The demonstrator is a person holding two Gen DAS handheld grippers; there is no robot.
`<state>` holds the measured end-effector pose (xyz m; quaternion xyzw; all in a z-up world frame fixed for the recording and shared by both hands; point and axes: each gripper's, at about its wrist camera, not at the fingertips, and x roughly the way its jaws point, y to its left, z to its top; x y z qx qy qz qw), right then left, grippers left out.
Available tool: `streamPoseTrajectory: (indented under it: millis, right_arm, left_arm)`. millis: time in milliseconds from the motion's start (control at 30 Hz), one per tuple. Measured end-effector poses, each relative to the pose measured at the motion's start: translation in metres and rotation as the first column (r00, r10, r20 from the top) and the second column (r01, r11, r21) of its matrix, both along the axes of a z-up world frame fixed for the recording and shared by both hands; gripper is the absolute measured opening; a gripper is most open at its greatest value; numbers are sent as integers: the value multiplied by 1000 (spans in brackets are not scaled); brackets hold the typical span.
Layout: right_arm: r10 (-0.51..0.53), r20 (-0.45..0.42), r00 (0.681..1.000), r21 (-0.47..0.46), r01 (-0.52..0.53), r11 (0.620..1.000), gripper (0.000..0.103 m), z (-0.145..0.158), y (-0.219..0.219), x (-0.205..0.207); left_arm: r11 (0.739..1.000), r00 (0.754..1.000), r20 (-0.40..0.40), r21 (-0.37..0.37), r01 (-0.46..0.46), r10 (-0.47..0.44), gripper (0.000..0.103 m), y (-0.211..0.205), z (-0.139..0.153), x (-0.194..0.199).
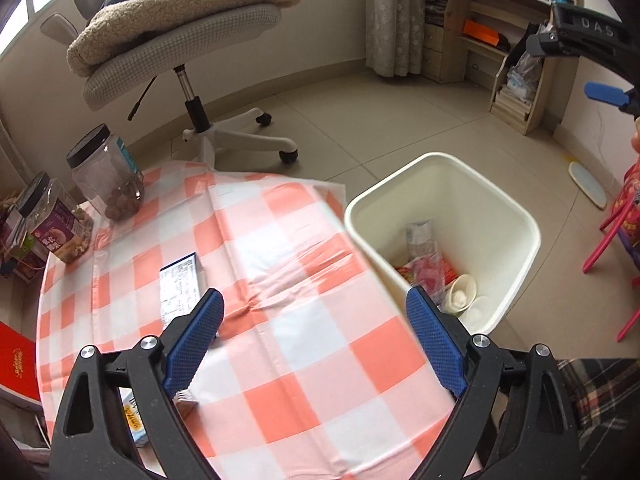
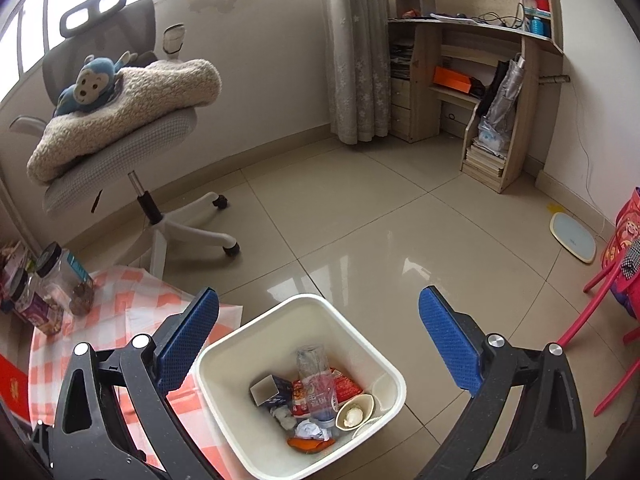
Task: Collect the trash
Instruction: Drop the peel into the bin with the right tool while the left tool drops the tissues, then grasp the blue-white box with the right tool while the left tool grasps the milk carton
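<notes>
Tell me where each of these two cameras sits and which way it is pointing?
Left wrist: sits on the left gripper, over the checkered table, looking forward and down; its own open blue fingers show, plus the right gripper at upper right.
Right wrist: sits on the right gripper, above the white bin, looking down into the trash; its own open fingers show.
Shared: bin, table, jars, office chair, desk shelves.
</notes>
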<state>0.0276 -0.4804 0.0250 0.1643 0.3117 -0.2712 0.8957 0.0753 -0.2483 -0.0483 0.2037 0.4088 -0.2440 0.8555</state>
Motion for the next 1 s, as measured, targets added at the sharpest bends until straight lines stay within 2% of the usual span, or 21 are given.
streamPoseTrajectory:
  millis: [233, 367, 433, 500, 600, 700, 800, 867, 933, 967, 1000]
  right_arm:
    - [97, -60, 993, -24, -99, 995, 96, -5, 44, 34]
    - [147, -99, 984, -23, -150, 988, 96, -13, 68, 54]
    - [176, -123, 977, -23, -180, 983, 96, -16, 81, 64]
    - [210, -150, 966, -23, -216, 976, 96, -22, 96, 76]
    - [267, -191, 945, 0, -272, 962, 96, -33, 120, 95]
    - [322, -231, 918, 58, -317, 947, 96, -49, 144, 115]
    - [373, -274, 887, 123, -352, 928, 96, -70, 168, 135]
    - [403, -296, 866, 157, -372, 915, 96, -84, 187, 147]
    - [431, -312, 847, 182, -392, 902, 96, -95, 205, 156]
    - [443, -317, 839, 192, -400, 896, 96, -101, 214, 160]
    - [453, -324, 831, 200, -408, 891, 96, -105, 222, 163]
  left_arm:
    - [985, 997, -73, 174, -1, 14, 90, 51, -31, 26]
    - [954, 990, -142, 293, 64, -22, 90, 76, -56, 35]
    - [940, 984, -176, 328, 90, -33, 90, 89, -68, 37]
    - [935, 973, -232, 339, 101, -21, 90, 104, -82, 42]
    - [924, 976, -214, 365, 115, -37, 90, 120, -88, 46]
    - [935, 972, -228, 332, 126, -51, 86, 135, -84, 49]
    - [928, 972, -232, 357, 110, -26, 83, 153, -87, 53]
    - [941, 957, -289, 331, 77, 24, 83, 171, -95, 60]
    - [966, 940, -336, 255, 28, 62, 73, 187, -92, 67]
    - [975, 932, -355, 221, 4, 77, 52, 194, -89, 70]
    - [983, 920, -379, 183, -28, 97, 38, 201, -86, 73]
